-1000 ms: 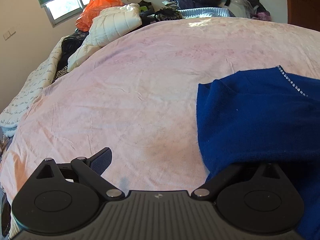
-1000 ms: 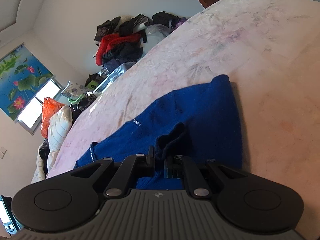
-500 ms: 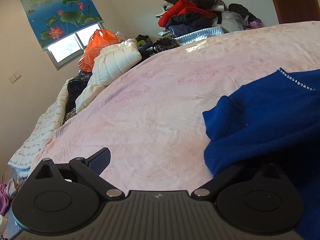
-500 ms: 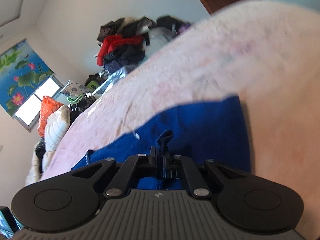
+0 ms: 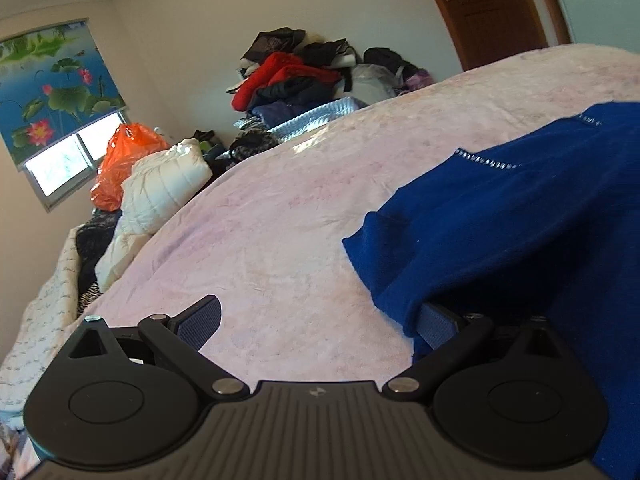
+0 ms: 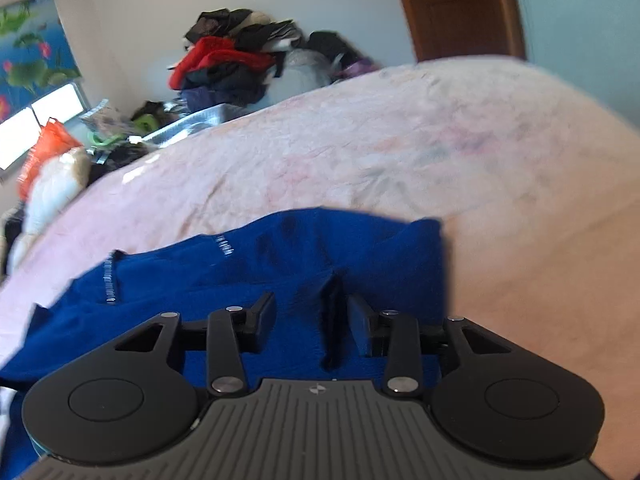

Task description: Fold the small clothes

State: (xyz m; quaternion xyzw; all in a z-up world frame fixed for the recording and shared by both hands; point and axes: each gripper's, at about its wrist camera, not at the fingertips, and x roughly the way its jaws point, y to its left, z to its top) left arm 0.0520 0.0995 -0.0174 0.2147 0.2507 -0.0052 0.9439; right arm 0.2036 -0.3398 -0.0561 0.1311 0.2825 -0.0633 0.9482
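A dark blue knit garment (image 5: 500,216) with a line of small studs lies on the pink bedspread (image 5: 280,208). It also shows in the right wrist view (image 6: 280,256). My left gripper (image 5: 316,320) is open wide; its right finger sits under the garment's edge, its left finger over bare bedspread. My right gripper (image 6: 312,320) is open just above the garment, with a raised fold of blue cloth standing between its fingers.
A heap of clothes (image 5: 296,76) is piled against the far wall. A white quilted jacket (image 5: 160,184) and an orange bag (image 5: 124,160) lie at the bed's left edge under the window. A brown door (image 6: 456,4) is at the back right.
My right gripper has opened and let go of the blue fold it was pinching. Both cameras have tilted up. The garment's edge has shifted over my left gripper's right finger.
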